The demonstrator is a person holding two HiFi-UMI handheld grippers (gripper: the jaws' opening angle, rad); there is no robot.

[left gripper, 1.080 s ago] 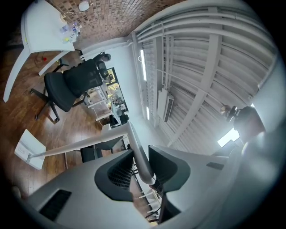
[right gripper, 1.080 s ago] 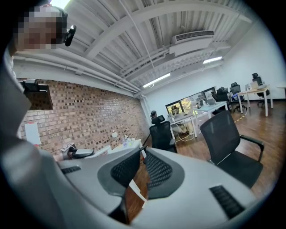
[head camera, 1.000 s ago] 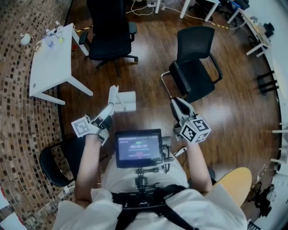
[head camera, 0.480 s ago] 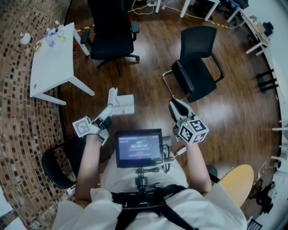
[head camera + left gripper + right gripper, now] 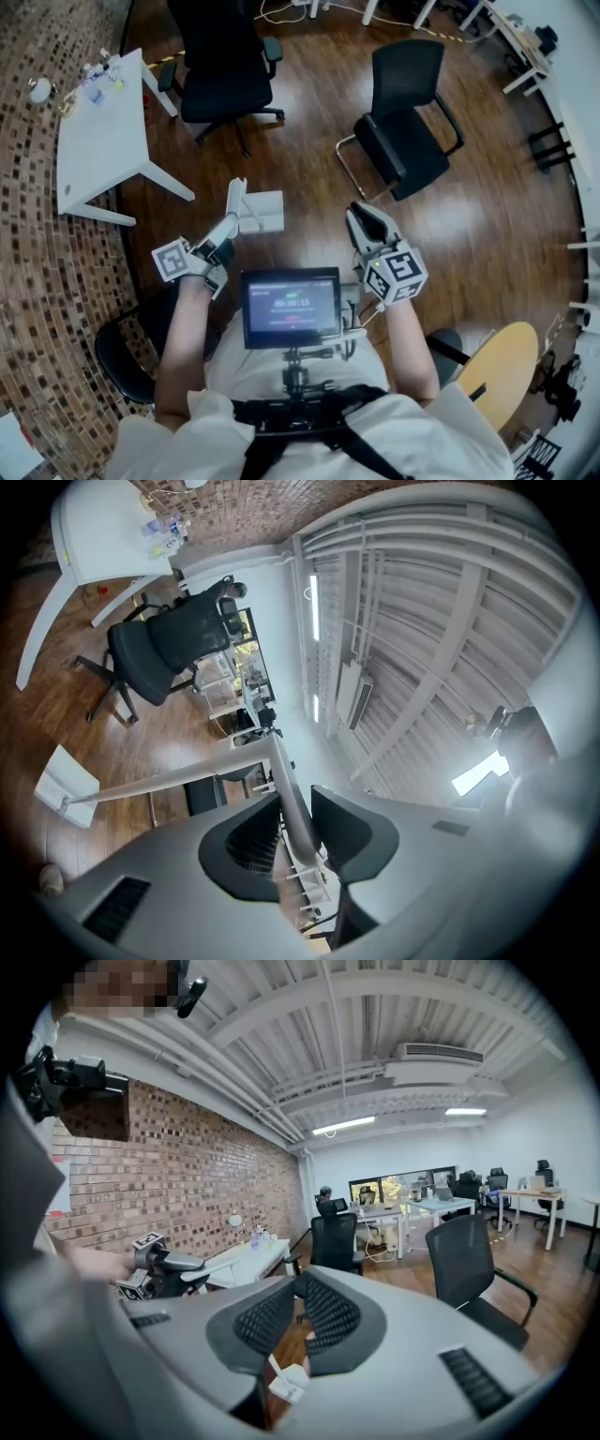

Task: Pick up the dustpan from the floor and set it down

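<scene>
The white dustpan (image 5: 262, 212) hangs by its long white handle (image 5: 234, 199) from my left gripper (image 5: 228, 231), which is shut on the handle. In the left gripper view the handle (image 5: 286, 785) runs up between the dark pads, bends, and leads left to the pan (image 5: 66, 785) over the wood floor. Whether the pan touches the floor I cannot tell. My right gripper (image 5: 368, 221) is held level with the left one, shut with nothing in it; its pads (image 5: 323, 1316) meet in the right gripper view, where the pan (image 5: 288, 1383) shows below them.
Two black office chairs (image 5: 222, 58) (image 5: 405, 122) stand on the wood floor ahead. A white table (image 5: 94, 131) with small items sits at the left on patterned carpet. A screen (image 5: 291, 307) on a chest rig is just below the grippers. Another black chair (image 5: 131, 342) is at my left side.
Both hands have shifted a little, the right gripper moving left. The dustpan stays in the left gripper.
</scene>
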